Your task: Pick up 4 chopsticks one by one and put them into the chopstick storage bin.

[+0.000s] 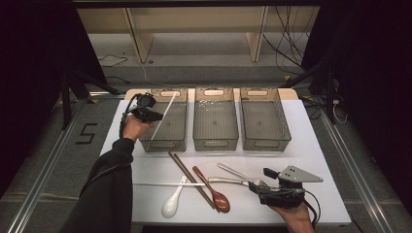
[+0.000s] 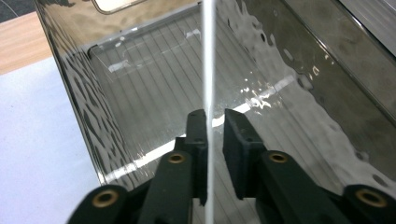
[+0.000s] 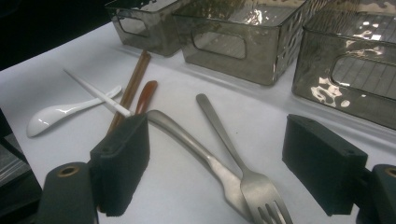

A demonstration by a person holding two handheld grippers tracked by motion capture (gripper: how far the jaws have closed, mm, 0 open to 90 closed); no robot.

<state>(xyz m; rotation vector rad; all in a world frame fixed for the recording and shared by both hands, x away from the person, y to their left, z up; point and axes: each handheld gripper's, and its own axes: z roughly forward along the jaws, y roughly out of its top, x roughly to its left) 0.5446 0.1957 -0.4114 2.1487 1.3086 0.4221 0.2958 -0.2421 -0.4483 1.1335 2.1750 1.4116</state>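
The left gripper (image 2: pixel 210 126) is hovering over the left bin (image 1: pixel 180 138), its jaws slightly parted around a white chopstick (image 2: pixel 208 70); one jaw is touching it, the other is standing just clear. The chopstick is leaning into the bin. The right gripper (image 3: pixel 215 163) is resting low over the surface (image 1: pixel 311 150), jaws gaping wide and gripping nothing, with a fork (image 3: pixel 254 184) and a spoon (image 3: pixel 196 147) lying between them.

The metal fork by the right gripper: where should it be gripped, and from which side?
Grip the fork across its narrow handle, coming straight down from above: it lies flat on the white mat, and the right gripper is already open astride it.
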